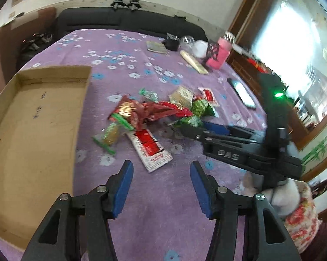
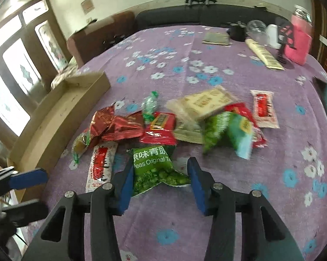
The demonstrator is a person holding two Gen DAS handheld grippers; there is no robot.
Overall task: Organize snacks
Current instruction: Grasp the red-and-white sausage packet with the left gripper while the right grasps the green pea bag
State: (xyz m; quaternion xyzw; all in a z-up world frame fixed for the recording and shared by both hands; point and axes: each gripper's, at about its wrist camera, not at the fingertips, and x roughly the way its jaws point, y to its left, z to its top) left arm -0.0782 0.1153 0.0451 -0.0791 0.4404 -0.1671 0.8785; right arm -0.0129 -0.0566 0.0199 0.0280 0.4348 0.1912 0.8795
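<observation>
A pile of snack packets (image 1: pixel 159 111) lies on the purple flowered cloth. A shallow cardboard box (image 1: pixel 33 130) sits to its left, with nothing in it; it also shows in the right wrist view (image 2: pixel 61 113). My left gripper (image 1: pixel 161 171) is open and empty, just short of a red-and-white packet (image 1: pixel 150 150). My right gripper (image 2: pixel 160 171) is open, its fingers either side of a green peas packet (image 2: pixel 154 167) lying on the cloth. The right gripper also shows in the left wrist view (image 1: pixel 185 128), reaching in from the right.
At the far right of the table stand a pink container (image 1: pixel 219 54), a white jar (image 1: pixel 200 47), a black pot (image 1: pixel 172 42), a cream tube (image 1: pixel 193 62) and a flat pouch (image 1: pixel 156 46). A phone (image 1: pixel 241 92) lies near the right edge. A dark sofa (image 1: pixel 120 21) stands behind.
</observation>
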